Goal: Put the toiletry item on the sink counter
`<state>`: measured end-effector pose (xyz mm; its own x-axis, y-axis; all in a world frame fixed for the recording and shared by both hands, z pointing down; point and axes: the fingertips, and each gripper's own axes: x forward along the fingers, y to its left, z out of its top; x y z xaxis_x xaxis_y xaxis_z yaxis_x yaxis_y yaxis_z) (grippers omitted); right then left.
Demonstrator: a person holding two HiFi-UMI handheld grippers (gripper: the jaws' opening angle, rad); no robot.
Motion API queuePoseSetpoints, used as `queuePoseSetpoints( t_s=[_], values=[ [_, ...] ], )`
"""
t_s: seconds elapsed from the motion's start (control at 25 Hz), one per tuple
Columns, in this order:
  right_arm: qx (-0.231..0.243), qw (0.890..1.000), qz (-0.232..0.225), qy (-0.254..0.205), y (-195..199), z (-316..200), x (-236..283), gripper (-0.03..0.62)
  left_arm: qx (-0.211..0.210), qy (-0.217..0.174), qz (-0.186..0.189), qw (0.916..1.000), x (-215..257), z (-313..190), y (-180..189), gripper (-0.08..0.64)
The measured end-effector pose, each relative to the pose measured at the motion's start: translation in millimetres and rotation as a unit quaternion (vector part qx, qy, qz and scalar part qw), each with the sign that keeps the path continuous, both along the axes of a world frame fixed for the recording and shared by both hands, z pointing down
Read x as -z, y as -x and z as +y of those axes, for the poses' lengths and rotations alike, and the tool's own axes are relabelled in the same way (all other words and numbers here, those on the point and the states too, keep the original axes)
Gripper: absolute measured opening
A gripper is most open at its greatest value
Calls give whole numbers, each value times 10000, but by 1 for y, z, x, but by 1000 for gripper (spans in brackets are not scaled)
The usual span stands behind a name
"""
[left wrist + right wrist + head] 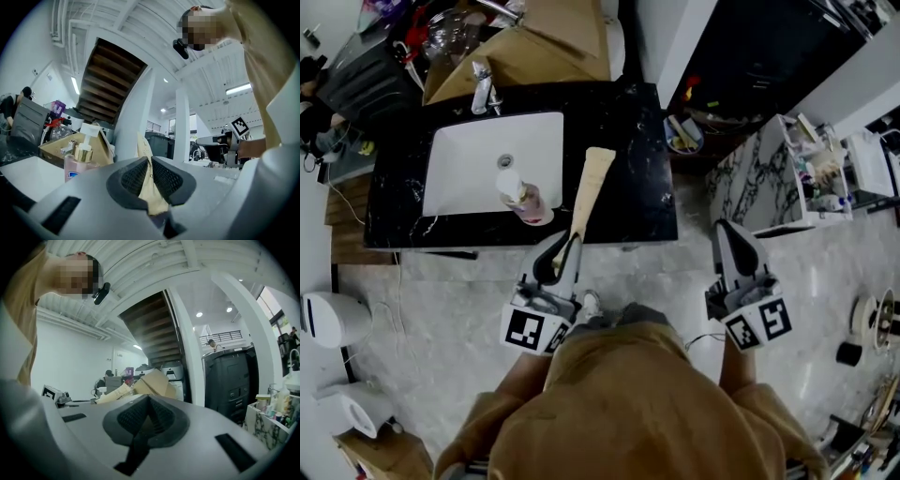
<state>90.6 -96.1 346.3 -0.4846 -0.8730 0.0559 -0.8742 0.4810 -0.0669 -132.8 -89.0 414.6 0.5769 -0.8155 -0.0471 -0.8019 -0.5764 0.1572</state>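
2 jaws of the left hand-held gripper [565, 248] pinch the near end of a beige toiletry tube [592, 183], so its length reaches over the black table [628, 122] beside the basin [478, 159], seemingly ready for laying down. The right hand-held gripper [729, 230] is closed, empty, held aside.

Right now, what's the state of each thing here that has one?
Left gripper: shut on beige flat tube's end.
Beige flat tube: held, reaching over black marble counter.
Right gripper: shut, empty, over the floor.
Pink pump bottle: upright, by white basin's front corner.
Chrome tap: no water visible.
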Motion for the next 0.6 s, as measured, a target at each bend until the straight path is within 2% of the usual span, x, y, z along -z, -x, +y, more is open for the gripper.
queuePoseSetpoints(
  t_s=[0.16,0.32,0.6],
  values=[
    [98,10000,4,9,-5,-21,-1,3,15,66,7,10000,-3,-20,-12,26],
    [310,9995,4,-69,-16,-43,4,3,245,-55,180,9995,7,-39,-26,26],
    [624,9978,-132,-193,-25,-77,11,3,531,-80,8,9986,15,-53,-36,26]
  ],
)
